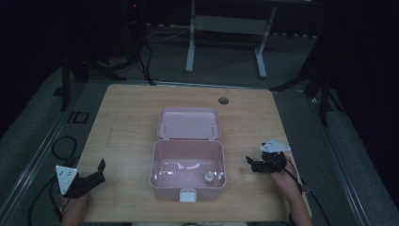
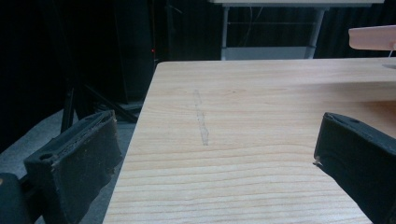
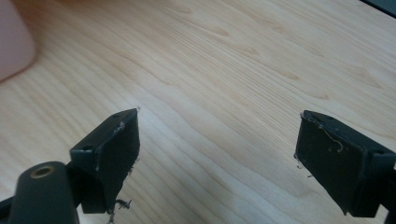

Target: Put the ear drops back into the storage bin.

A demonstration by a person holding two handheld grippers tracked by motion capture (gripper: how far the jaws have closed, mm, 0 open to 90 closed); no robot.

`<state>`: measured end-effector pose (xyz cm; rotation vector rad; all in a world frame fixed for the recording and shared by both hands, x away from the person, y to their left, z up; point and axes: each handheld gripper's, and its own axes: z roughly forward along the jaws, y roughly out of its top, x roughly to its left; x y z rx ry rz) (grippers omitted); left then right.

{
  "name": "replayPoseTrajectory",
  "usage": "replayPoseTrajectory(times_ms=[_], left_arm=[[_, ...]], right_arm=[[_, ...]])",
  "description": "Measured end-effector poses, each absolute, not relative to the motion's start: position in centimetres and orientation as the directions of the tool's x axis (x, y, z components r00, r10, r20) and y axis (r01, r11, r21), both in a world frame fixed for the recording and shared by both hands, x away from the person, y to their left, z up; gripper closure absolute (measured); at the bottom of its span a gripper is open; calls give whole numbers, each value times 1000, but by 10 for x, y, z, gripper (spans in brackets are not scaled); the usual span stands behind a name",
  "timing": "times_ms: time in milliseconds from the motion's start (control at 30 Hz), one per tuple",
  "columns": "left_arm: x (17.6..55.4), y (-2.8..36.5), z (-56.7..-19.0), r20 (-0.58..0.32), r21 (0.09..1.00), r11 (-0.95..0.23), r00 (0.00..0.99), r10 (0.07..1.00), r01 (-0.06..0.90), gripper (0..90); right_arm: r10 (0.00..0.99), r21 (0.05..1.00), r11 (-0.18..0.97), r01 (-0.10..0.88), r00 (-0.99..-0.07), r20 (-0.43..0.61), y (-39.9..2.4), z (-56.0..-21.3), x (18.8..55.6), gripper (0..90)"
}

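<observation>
A pink box (image 1: 160, 162) stands open in the middle of the wooden table (image 1: 127, 127), its lid (image 1: 189, 123) folded back flat behind it. A small round object (image 1: 207, 177) lies inside near the box's front right corner. My left gripper (image 1: 101, 170) rests at the table's front left, jaws wide apart and bare, well clear of the box; its own view shows bare wood between its fingers (image 2: 79, 163). My right gripper (image 1: 249, 162) hovers just right of the box, open with nothing between its fingers (image 3: 112, 158). The box's corner (image 3: 14, 42) shows pink at left.
A white latch (image 1: 187, 195) sticks out at the box's front wall. A round cable hole (image 1: 223, 100) sits near the table's far edge. Beyond the table stand a white desk frame (image 1: 226, 28) and dark stands; cables lie on the floor at left.
</observation>
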<state>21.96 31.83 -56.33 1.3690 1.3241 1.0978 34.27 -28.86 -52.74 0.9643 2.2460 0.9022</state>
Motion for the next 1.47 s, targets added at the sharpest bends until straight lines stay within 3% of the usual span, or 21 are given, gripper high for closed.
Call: replayPoseTrajectory(times_ms=[333,867,1467], left_arm=[[220,318,-563,5,981,-10,27,1000,191,5],[219,319,-563,1,982,-6,25,1000,191,5],[219,319,-563,0,982,-5,26,1000,188,4]], right_arm=[[858,803,405,438,-485,-168,-298,-538,337,131],[962,892,129,434,-272,-7,-317,-549,328,134],[966,886,82,456,-254,41,-324,-551,331,134]])
